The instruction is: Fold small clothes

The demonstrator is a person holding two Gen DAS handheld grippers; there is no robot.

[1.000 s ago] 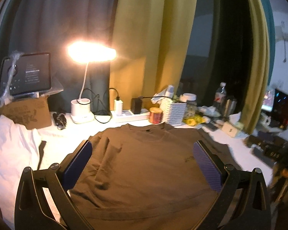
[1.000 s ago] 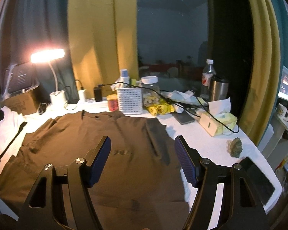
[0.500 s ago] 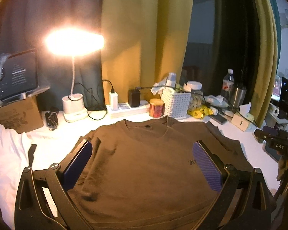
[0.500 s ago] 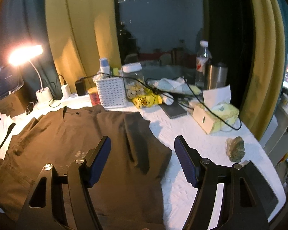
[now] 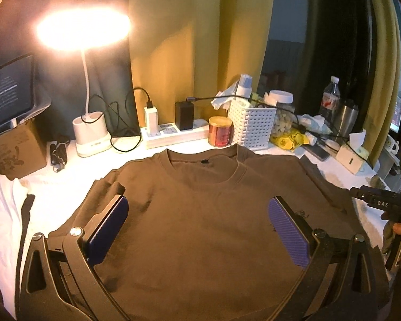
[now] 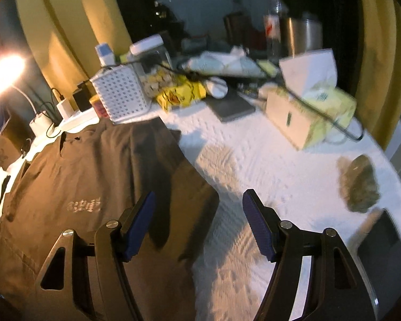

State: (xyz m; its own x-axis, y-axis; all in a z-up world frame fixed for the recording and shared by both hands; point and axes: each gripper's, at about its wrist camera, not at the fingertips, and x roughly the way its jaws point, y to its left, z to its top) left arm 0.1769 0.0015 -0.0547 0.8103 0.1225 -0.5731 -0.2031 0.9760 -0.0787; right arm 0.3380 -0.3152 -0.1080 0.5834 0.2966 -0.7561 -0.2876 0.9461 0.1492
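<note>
Now both tongs, left gripper (image 5: 197,230) and right gripper (image 6: 197,224), hang released over the flat brown shirt (image 5: 200,227) at frame centre, so gripping a sleeve likely comes next.

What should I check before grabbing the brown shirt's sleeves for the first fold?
1. Left tongs open, nothing held: ok.
2. Right tongs open, nothing held: ok.
3. Brown shirt lies spread out, collar toward the basket: ok.
4. Left sleeve flat: not ok, it is bunched by the tongs' finger.
5. Right sleeve edge between the right tongs' fingers: cannot tell, the view is blurred.
6. Shirt's far edge apart from the red can: cannot tell.
</note>
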